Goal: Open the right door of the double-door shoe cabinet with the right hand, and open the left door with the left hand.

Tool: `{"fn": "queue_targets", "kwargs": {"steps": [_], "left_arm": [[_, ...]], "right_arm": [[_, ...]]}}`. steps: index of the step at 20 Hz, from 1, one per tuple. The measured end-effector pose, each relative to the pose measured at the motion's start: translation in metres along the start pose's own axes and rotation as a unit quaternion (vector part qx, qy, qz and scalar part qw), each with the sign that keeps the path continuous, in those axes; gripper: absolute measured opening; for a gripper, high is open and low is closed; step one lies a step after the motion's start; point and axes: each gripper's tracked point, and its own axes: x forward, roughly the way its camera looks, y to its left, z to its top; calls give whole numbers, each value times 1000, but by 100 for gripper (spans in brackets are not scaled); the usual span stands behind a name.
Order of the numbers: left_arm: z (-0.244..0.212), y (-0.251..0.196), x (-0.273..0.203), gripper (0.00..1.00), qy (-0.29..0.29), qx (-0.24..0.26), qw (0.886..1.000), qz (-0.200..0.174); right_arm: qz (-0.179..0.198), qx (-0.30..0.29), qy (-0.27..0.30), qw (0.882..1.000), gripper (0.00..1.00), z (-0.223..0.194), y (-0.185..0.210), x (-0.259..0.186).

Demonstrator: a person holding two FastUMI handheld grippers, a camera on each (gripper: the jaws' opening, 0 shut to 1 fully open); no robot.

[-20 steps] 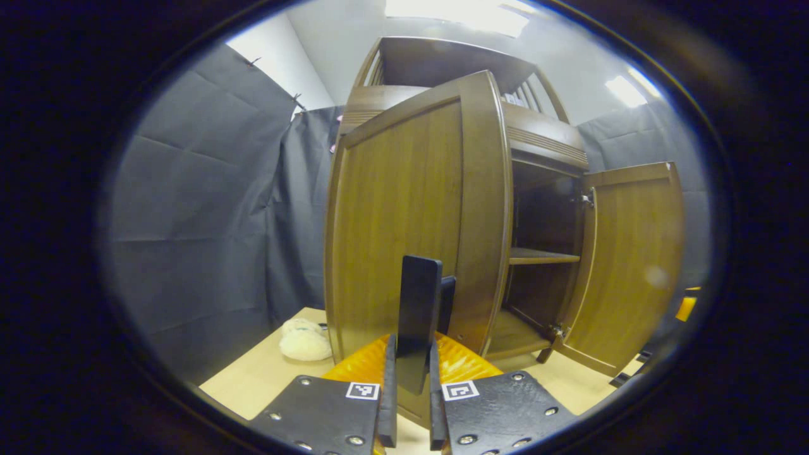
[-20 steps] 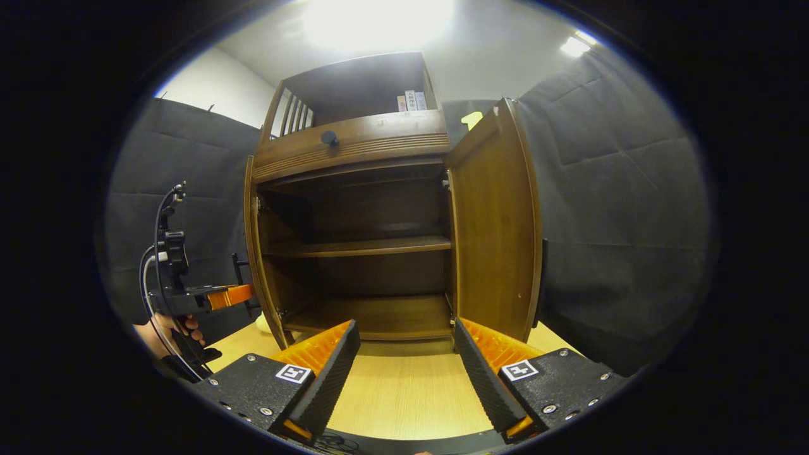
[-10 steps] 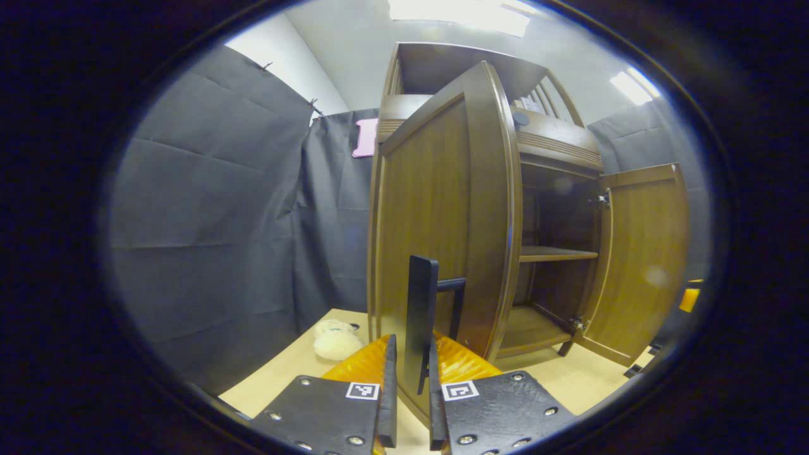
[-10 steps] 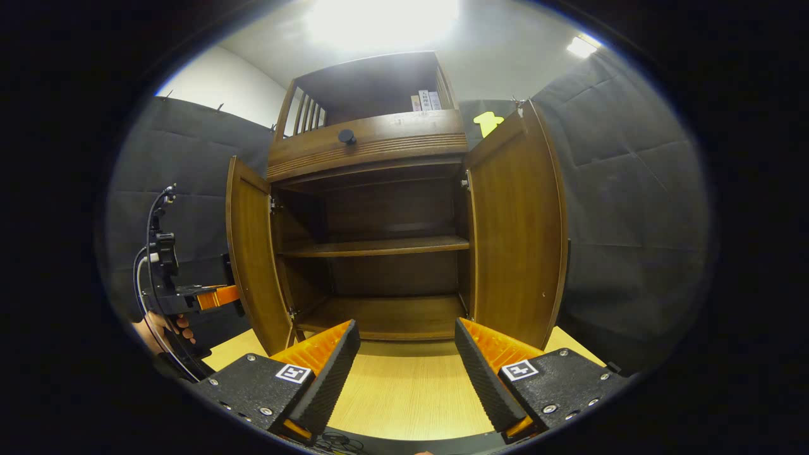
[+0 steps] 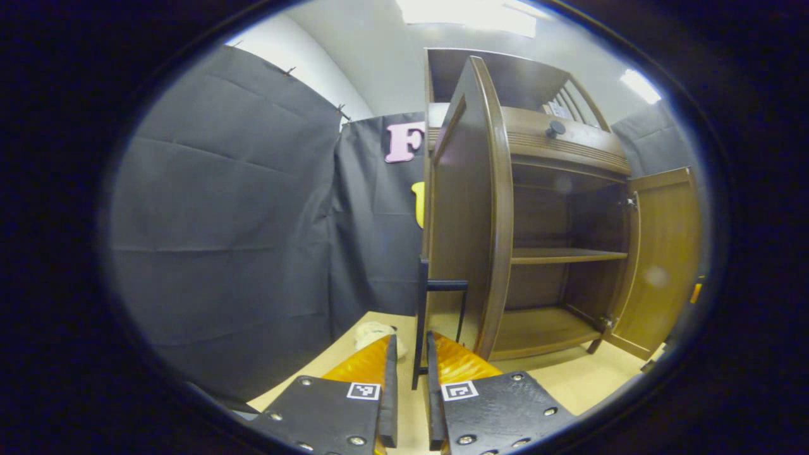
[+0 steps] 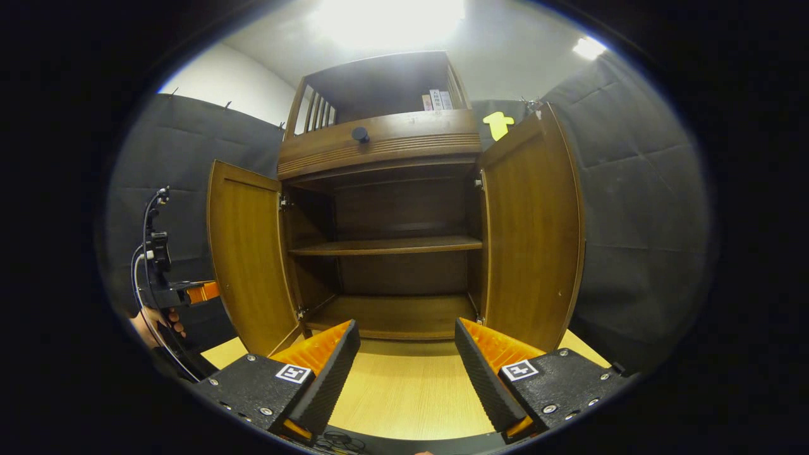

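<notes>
Left gripper view: left tongs (image 5: 408,379) nearly closed, their two fingers pressing either side of the thin black bar handle (image 5: 422,316) on the brown wooden left door (image 5: 471,208) of the double-door shoe cabinet (image 5: 556,189). Door is seen almost edge-on, swung well out from the carcass; the handle stands upright off the outer face near the free edge. Brown wooden right door (image 5: 660,253) stands open on the far side, interior shelf (image 5: 562,255) bare. Small pale fluffy thing (image 5: 373,332) lies on the light wooden tabletop (image 5: 569,379) near the cabinet's left front corner. Right gripper view: right tongs (image 6: 406,366) spread wide, gripping nothing, hovering over the tabletop's front edge facing the cabinet. Both doors hang open, left door (image 6: 246,265) and right door (image 6: 531,234) either side of the dark interior. Left tongs (image 6: 202,292) sit beside the left door's outer face, a hand (image 6: 155,319) holding the rig. Judgement: rigid panels on hinges, light to swing, arc fixed by the hinge. The handle is the only sensible grip: stiff, slim, likely slick, so follow the arc rather than pull straight. Task looks essentially complete.
</notes>
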Motion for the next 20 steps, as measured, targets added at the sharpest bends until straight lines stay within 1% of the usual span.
{"fn": "queue_targets", "kwargs": {"steps": [1, 2, 3, 6, 7, 8, 9, 10, 11, 13, 14, 15, 20], "left_arm": [[0, 8, -1, 20, -1, -2, 1000, 7], [1, 15, -2, 13, -1, -4, 1000, 12], [0, 20, -3, 20, -1, -6, 1000, 16], [-1, 35, -8, 20, -2, -1, 1000, 27], [1, 40, -11, 13, -3, 2, 999, 33], [2, 45, -12, 20, -4, 5, 999, 41], [2, 52, -12, 20, -6, 6, 999, 48], [4, 63, -16, 19, -10, 8, 998, 68], [8, 72, -20, 19, -15, 11, 997, 80], [8, 73, -24, 17, -15, -4, 997, 72], [8, 73, -21, 17, -15, -7, 997, 73], [7, 72, -22, 22, -14, -5, 997, 75], [25, 64, -30, 22, -35, 9, 998, 60]], "right_arm": [[1, -1, -1, 1000, 93, 1, 3, 0], [2, -3, -1, 1000, 93, 1, 5, 0], [3, -5, -2, 1000, 93, 3, 8, 0], [3, -12, -7, 1000, 93, 7, 12, -3], [1, -13, -10, 1000, 95, 10, 11, -3], [-1, -12, -13, 1000, 93, 12, 11, -5], [-2, -9, -15, 1000, 93, 13, 10, -6], [-3, -8, -17, 1000, 94, 14, 9, -8], [-3, -10, -20, 1000, 93, 17, 7, -9], [-7, -16, -21, 1000, 94, 18, 2, -10], [-7, -17, -20, 1000, 92, 19, 0, -12], [-6, -16, -21, 1000, 94, 20, -2, -15], [-12, -16, -30, 999, 94, 30, -20, -35]]}}
